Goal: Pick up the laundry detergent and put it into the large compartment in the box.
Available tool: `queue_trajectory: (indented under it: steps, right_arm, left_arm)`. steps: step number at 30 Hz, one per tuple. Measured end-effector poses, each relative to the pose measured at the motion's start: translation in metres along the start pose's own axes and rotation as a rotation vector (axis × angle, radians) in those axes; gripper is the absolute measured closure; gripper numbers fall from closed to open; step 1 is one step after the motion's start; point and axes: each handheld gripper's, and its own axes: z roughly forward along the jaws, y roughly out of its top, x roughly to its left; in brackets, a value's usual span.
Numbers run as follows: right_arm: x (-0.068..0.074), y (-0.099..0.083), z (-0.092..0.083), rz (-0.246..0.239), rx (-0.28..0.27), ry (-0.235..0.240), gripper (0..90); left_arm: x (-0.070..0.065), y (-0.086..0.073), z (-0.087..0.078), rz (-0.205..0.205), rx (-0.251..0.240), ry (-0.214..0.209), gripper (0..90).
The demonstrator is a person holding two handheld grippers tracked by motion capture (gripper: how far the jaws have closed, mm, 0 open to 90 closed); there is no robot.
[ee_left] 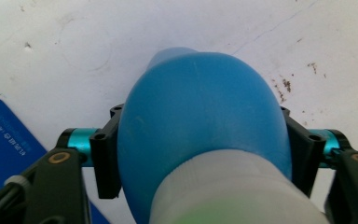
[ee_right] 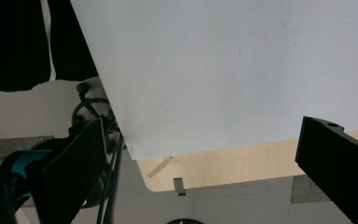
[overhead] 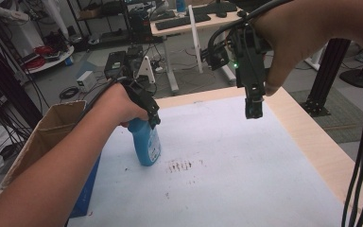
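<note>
The left gripper (overhead: 152,118) clamps its 2 jaws on the upright blue spray bottle (overhead: 146,144) standing on the white table cover (overhead: 246,161), while the right gripper (overhead: 254,109) hangs above it, jaws wide apart and holding nothing.

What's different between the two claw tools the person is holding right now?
The left gripper is down at the table, its jaws closed on the blue spray bottle; the right gripper hangs in the air above the white table top, its jaws open with nothing between them. The left one reaches from the side toward the bottle; the right one points downward. Both are black, hand-held and trail cables.
</note>
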Motion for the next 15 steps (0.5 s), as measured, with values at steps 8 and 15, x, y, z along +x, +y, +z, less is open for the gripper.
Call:
queue_trajectory:
  steps: [8, 15]
  right_arm:
    - [-0.0004, 0.001, 0.0021, 0.012, 0.005, 0.004, 1.0]
    - [-0.0005, 0.0016, 0.0021, 0.006, 0.002, 0.002, 1.0]
  left_arm:
    - [-0.0013, 0.0, -0.0002, 0.007, 0.009, 0.02, 36.8]
    - [-0.0047, -0.0016, -0.0015, 0.022, 0.009, 0.032, 38.4]
